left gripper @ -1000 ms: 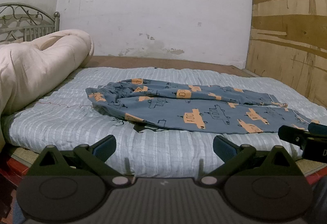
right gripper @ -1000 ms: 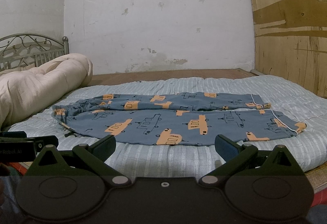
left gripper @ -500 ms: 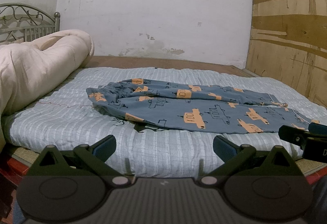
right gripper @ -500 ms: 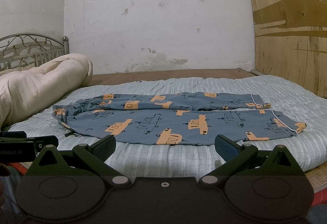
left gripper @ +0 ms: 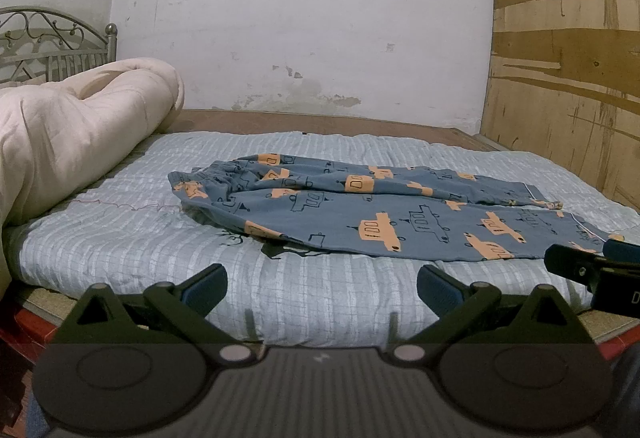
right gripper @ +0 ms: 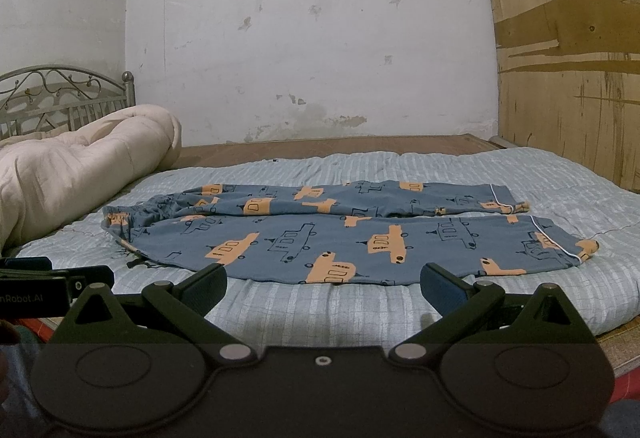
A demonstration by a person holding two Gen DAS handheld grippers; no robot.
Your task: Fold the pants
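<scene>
Bedding fills both views: a pale blue striped mattress cover point(right gripper: 360, 302) spans the bed, with a rolled cream quilt point(left gripper: 72, 130) at its left end in front of a metal headboard point(right gripper: 60, 94), and a plywood panel point(right gripper: 568, 78) on the right. The pants point(right gripper: 344, 234) lie flat across the middle of the cover, blue with orange vehicle prints, waistband toward the quilt, cuffs toward the plywood, one leg beside the other lengthwise. The fold appears not yet begun; the step in hand is the approach. The left gripper point(left gripper: 322, 288) and right gripper point(right gripper: 324, 288) both hover at the near edge of the bed, jaws spread wide and holding nothing, well short of the fabric. The next move probably calls for the left gripper to take the waistband and the right gripper a cuff, each pinching both layers cleanly. A dark mark or thread point(left gripper: 280, 250) under the near hem cannot be identified at this distance. Nothing stands between the grippers and the garment; the quilt lies near the waistband but apart from it.
</scene>
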